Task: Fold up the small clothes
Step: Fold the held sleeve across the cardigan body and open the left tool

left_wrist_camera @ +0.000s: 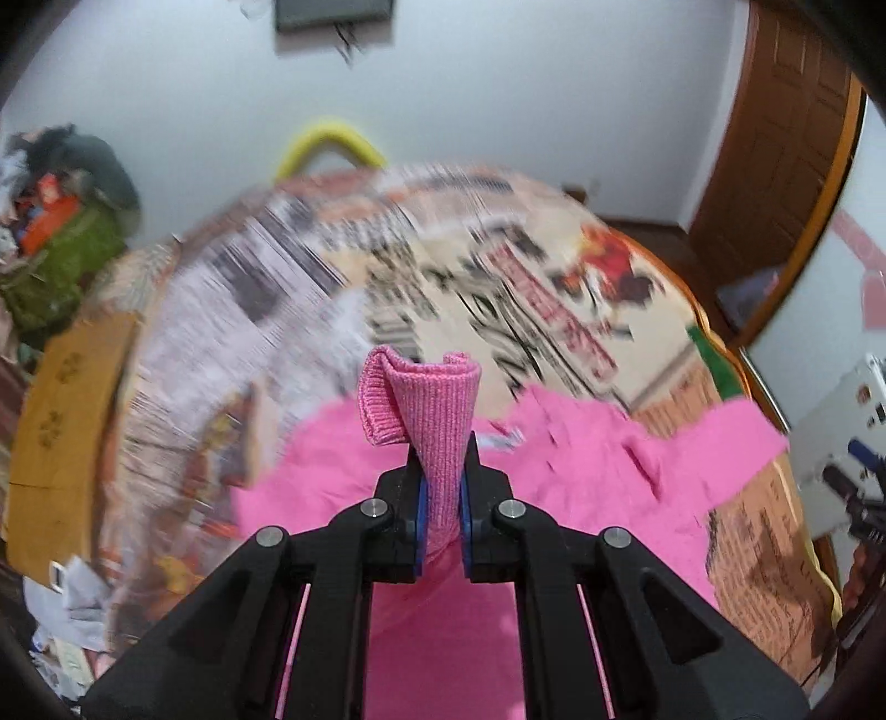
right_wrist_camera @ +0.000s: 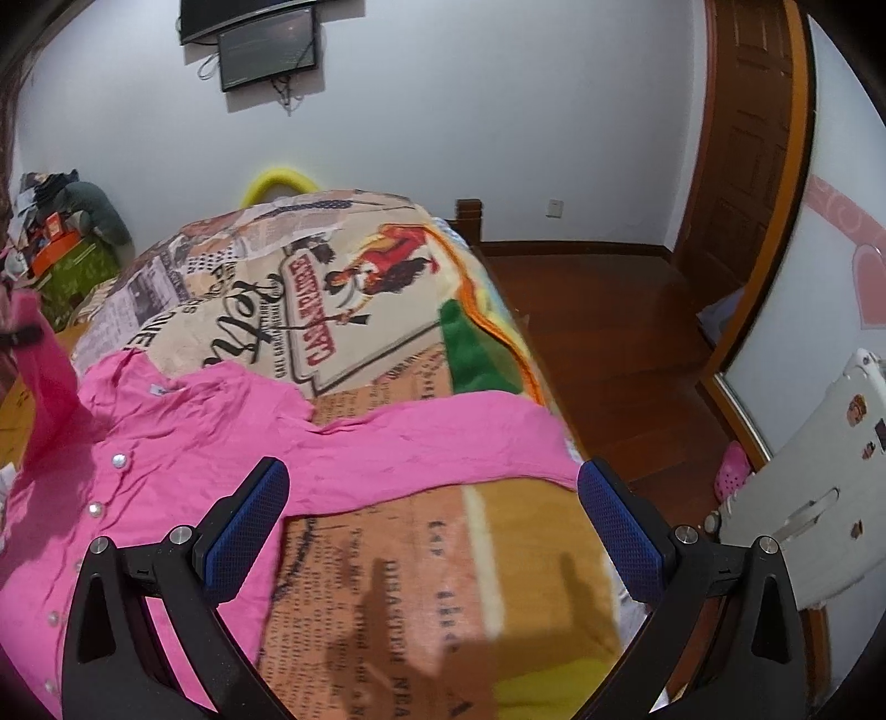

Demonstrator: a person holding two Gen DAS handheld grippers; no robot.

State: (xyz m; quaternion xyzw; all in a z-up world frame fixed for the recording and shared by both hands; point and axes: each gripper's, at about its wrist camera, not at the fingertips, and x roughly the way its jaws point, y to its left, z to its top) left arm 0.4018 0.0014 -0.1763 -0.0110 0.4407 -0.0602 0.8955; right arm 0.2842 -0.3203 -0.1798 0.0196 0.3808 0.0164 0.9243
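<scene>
Pink ribbed cuff (left_wrist_camera: 429, 399) stood pinched between the pads of the left gripper (left_wrist_camera: 441, 487), lifted clear of the blanket (right_wrist_camera: 354, 310) on the bed. Below it the rest of the pink shirt (right_wrist_camera: 183, 443) lay spread toward the blanket's near left edge, one sleeve (right_wrist_camera: 454, 437) stretched toward the right edge. Just before that sleeve, the right gripper (right_wrist_camera: 432, 515) hung with jaws wide apart, holding nothing.

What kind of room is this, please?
Probably a bedroom: a bed under a printed blanket, a wooden door, and a screen mounted on the wall.
</scene>
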